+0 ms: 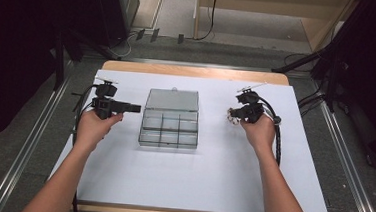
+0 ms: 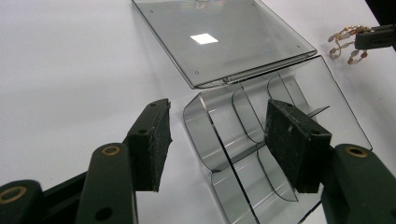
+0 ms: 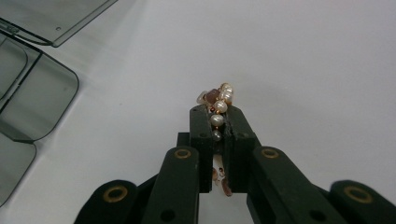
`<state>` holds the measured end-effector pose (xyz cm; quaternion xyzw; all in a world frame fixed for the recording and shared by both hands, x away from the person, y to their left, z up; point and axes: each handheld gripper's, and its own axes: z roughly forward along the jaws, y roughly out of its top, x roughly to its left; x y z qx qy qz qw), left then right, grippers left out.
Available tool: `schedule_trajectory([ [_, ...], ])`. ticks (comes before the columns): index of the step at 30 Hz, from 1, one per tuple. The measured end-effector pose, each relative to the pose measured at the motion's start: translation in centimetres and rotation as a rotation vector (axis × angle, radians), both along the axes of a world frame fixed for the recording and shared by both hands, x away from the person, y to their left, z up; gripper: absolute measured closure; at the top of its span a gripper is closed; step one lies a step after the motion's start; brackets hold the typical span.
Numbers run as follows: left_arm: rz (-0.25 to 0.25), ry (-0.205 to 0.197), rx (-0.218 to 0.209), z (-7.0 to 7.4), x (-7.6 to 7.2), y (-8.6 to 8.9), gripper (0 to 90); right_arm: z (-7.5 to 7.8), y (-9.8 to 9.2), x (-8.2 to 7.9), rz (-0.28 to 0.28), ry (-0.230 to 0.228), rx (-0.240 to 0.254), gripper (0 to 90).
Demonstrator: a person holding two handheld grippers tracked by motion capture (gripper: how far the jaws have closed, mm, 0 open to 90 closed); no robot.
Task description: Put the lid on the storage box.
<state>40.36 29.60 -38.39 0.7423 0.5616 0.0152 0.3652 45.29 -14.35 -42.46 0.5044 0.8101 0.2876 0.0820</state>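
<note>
R hand-held gripper (image 3: 218, 135) clamped on bead bracelet (image 3: 217, 105). L hand-held gripper (image 2: 217, 142) jaws apart, empty, clear divider box (image 2: 275, 140) w/ lid open just ahead.

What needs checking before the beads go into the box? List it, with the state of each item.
1. Bead string clamped in the right gripper: ok, jaws shut on it.
2. Lid of the clear box open: ok, folded back flat.
3. Compartments free: ok, nothing lies in those that show.
4. Left gripper out of the way: not ok, its open jaws sit close over the box's near corner.
5. Path across the white sheet from the right gripper to the box: ok, nothing between them.
6. Loose end of the string hanging free: cannot tell.
</note>
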Motion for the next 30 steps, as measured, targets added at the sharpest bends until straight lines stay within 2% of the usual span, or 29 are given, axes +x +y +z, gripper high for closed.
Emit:
schedule_trajectory([
  [11,-0.003,-0.008,-0.002,0.1,0.1,0.1,41.9,0.9,0.0,-0.7,0.005,-0.053,0.029,85.7],
  [30,-0.011,-0.011,-0.003,0.1,0.1,0.0,41.7,2.2,0.3,-2.0,0.031,-0.100,0.069,85.7],
])
